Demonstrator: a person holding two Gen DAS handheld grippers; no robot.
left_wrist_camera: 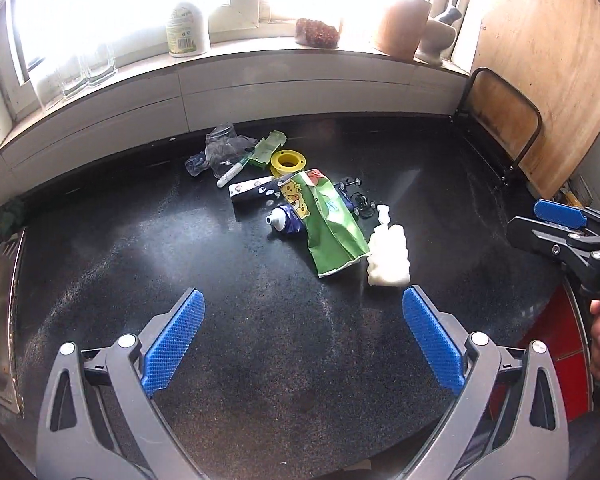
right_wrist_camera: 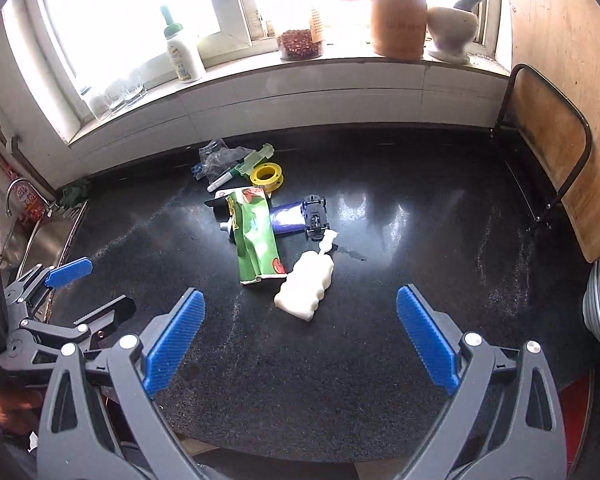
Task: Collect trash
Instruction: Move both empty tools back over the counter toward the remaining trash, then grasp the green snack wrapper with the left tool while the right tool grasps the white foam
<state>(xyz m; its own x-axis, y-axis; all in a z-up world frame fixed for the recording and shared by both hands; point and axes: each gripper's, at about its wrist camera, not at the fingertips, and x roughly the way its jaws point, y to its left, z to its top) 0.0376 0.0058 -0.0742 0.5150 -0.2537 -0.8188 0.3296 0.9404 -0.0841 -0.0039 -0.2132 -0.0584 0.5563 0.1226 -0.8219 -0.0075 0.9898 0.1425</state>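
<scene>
The trash sits heaped mid-counter [left_wrist_camera: 440,184], and because the green carton [left_wrist_camera: 328,224] overlaps the tube [left_wrist_camera: 284,220] while the white bottle [left_wrist_camera: 388,260] touches its 4 o'clock corner, a careless grab could drag or scatter neighbours like the toy car [left_wrist_camera: 360,200]. Both the left gripper [left_wrist_camera: 303,336] and right gripper [right_wrist_camera: 300,336] hover level at 6 o'clock of the pile, jaws spread wide, holding nothing.
</scene>
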